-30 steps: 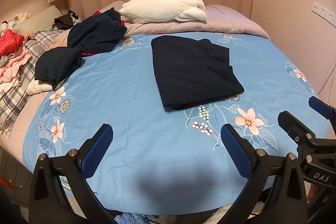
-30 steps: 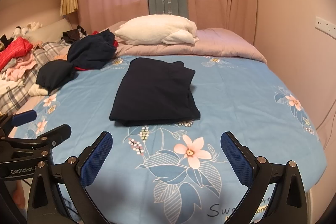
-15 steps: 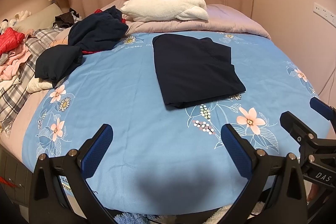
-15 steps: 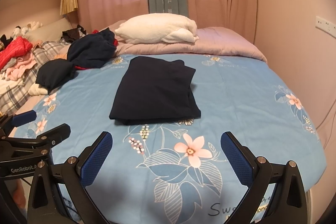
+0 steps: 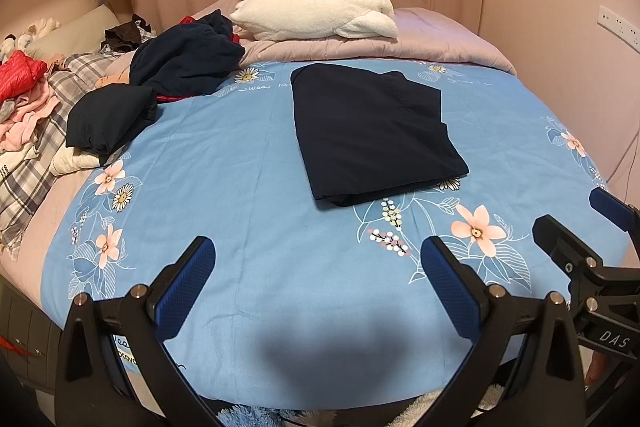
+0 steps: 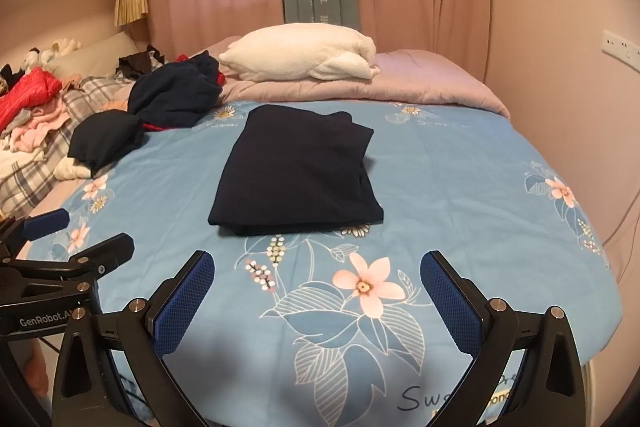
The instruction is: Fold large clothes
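Dark folded garment lying flat mid-bed on blue flowery sheet. Left gripper and right gripper near bed's edge, jaws wide apart, holding nothing.

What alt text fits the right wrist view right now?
A folded navy garment lies flat on the blue floral bedspread, ahead of the open, empty right gripper. Unfolded dark clothes sit far left; the left gripper shows at the left edge.
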Action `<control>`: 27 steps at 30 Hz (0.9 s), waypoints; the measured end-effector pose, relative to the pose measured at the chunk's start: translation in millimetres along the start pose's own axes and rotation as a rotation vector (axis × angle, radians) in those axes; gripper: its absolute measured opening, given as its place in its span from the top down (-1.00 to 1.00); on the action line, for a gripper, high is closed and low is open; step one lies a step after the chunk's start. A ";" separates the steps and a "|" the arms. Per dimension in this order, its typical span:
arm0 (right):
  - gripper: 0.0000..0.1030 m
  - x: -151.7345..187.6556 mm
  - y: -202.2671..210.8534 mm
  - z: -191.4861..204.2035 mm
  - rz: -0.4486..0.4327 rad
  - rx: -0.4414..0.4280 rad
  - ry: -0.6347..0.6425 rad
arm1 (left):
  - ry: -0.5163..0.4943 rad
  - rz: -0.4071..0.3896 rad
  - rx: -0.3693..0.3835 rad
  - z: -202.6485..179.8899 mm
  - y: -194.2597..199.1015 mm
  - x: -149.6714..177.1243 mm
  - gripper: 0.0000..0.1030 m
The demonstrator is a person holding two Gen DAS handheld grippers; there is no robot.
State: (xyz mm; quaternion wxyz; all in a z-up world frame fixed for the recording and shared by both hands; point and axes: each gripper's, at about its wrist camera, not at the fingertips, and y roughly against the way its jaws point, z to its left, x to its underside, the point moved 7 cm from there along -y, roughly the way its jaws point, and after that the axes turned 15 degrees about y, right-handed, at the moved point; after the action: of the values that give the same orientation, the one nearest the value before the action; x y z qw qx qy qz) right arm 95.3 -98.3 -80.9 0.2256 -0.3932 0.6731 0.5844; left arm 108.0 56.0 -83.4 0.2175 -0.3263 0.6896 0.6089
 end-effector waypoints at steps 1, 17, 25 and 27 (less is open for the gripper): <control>-0.98 -0.8 -0.6 -0.6 -0.001 0.000 0.002 | -0.001 0.000 0.001 0.1 -0.1 -0.2 -0.99; -0.98 1.2 -2.9 -1.6 0.003 -0.009 0.010 | -0.001 0.001 0.000 -3.4 -0.8 1.3 -0.99; -0.98 1.3 -3.7 -3.0 0.004 -0.013 0.011 | -0.004 -0.006 0.006 -5.5 -0.1 1.3 -0.99; -0.98 1.2 -3.8 -3.0 0.005 -0.015 0.012 | -0.006 -0.007 0.005 -5.6 -0.2 1.4 -0.99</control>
State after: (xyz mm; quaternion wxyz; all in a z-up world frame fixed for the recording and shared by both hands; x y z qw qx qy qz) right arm 98.1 -101.5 -83.4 0.2172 -0.3968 0.6708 0.5877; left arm 107.8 50.2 -83.6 0.2225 -0.3261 0.6893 0.6074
